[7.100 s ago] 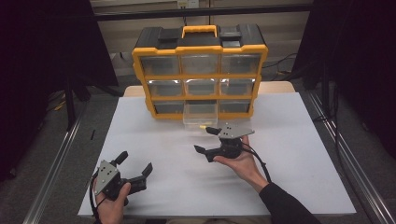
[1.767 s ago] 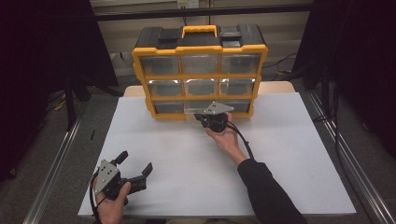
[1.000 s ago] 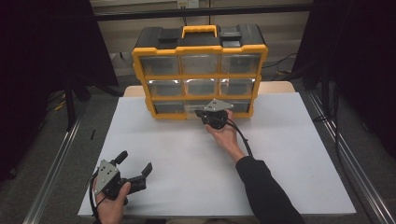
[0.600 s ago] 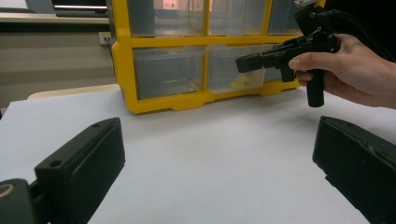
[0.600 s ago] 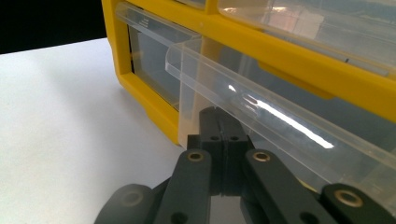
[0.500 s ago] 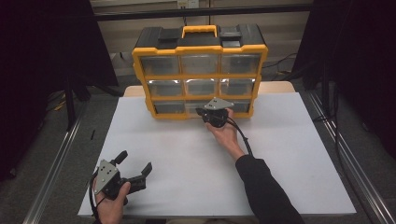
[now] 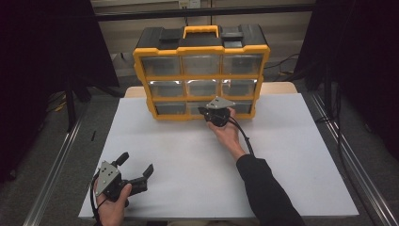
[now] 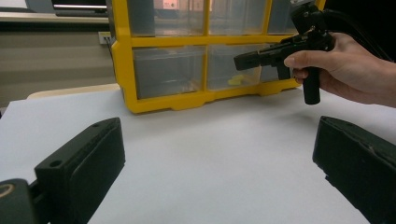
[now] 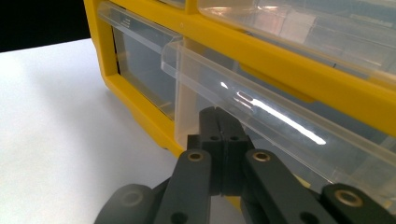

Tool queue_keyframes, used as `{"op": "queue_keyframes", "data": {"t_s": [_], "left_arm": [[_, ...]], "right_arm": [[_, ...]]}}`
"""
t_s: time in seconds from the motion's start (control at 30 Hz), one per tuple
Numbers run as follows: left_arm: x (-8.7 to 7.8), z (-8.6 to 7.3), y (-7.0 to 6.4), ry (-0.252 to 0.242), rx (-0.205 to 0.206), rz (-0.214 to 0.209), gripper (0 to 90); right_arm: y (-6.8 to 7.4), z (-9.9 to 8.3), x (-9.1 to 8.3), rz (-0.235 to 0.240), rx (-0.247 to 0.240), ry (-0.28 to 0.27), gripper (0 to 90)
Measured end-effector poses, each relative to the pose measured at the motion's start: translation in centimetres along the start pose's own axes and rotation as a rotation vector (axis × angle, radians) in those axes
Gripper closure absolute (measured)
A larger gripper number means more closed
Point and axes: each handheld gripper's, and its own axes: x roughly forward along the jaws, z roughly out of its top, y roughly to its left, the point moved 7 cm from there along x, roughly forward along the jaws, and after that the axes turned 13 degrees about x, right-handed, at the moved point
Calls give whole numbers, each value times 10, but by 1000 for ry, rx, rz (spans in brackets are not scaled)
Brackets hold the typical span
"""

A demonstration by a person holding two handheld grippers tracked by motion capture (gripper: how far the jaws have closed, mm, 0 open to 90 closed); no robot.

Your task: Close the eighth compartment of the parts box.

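A yellow organizer with clear drawers stands at the back of the white table. My right gripper is shut, nothing between its jaws, and its tips press the front of the bottom middle drawer. In the right gripper view the shut tips touch that clear drawer, which sticks out slightly from the yellow frame. My left gripper rests open at the table's front left. In the left gripper view a small yellow item lies in that drawer behind the right gripper.
The organizer has a black top and yellow handle. Metal rails run along both sides of the table. A cable trails from the right gripper along the forearm. White table surface lies between the two grippers.
The right gripper, earlier open over mid table with the bottom middle drawer pulled out, has shut and moved to the drawer, which is now nearly pushed in. The left gripper has not moved.
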Motion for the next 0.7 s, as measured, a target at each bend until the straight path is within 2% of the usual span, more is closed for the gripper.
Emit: {"op": "queue_keyframes", "data": {"t_s": [0.7], "left_arm": [[0,0,-1,0,-2,-5,24]], "right_arm": [[-9,2,7,-29,0,5,900]]}}
